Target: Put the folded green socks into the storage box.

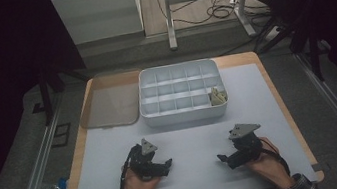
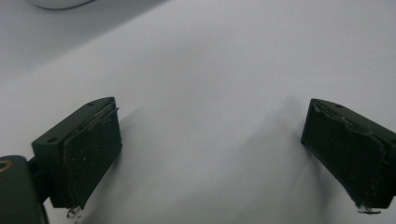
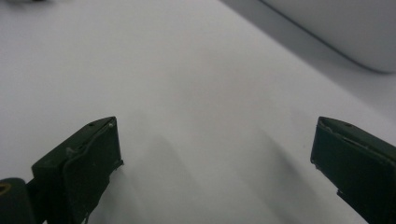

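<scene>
Both sets of jaws are spread wide w/ nothing between: left gripper [image 1: 166, 165] and right gripper [image 1: 222, 159] rest low on the white mat [image 1: 260, 111], facing inward, likely parked. Divided tray [image 1: 183, 114] sits beyond them (small tan piece [image 1: 217, 97] in its right-hand compartment), lid [image 1: 107, 107] just beside it.

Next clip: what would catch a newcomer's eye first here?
Most striking is the white compartment box at the far middle of the pale mat, with a small tan object alone in its near right corner cell. Its translucent lid lies flat just left of it. Nearer the person, the left claw and right claw sit low over the mat, jaws wide apart and holding nothing.
</scene>
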